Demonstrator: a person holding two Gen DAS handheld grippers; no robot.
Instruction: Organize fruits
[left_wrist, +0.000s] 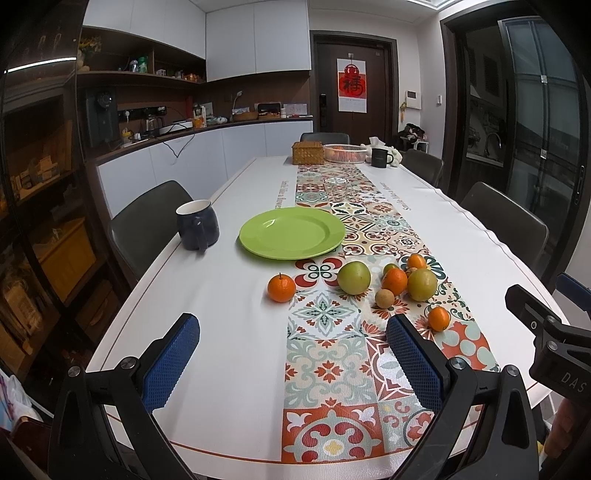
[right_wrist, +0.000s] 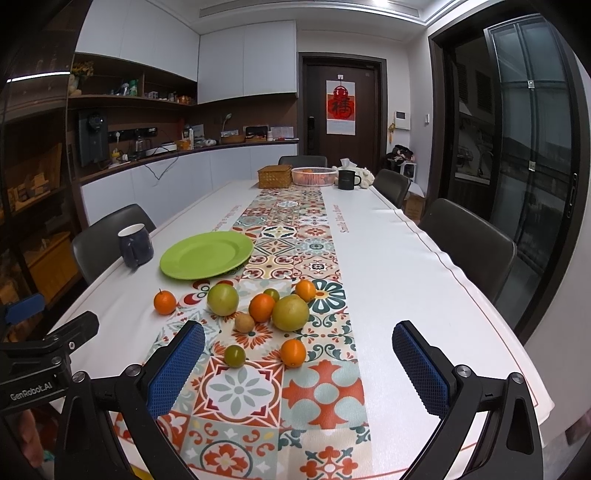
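Note:
Several loose fruits lie on the patterned runner: a lone tangerine (left_wrist: 281, 288) (right_wrist: 164, 302), two large green fruits (left_wrist: 354, 277) (right_wrist: 222, 299), (left_wrist: 422, 284) (right_wrist: 290, 312), more tangerines (left_wrist: 394, 281) (right_wrist: 293, 352), a small tan fruit (left_wrist: 384, 298) (right_wrist: 244, 322) and a small green one (right_wrist: 235, 356). An empty green plate (left_wrist: 291, 233) (right_wrist: 206, 254) sits beyond them. My left gripper (left_wrist: 291, 350) is open and empty, short of the fruits. My right gripper (right_wrist: 298, 360) is open and empty, with the nearest tangerine and small green fruit between its fingers' line of sight.
A dark blue mug (left_wrist: 197, 225) (right_wrist: 135, 245) stands left of the plate. At the far end are a wicker box (left_wrist: 307, 153), a white basket (left_wrist: 345, 153) and a black mug (left_wrist: 380, 157). Chairs (left_wrist: 506, 221) line both table sides.

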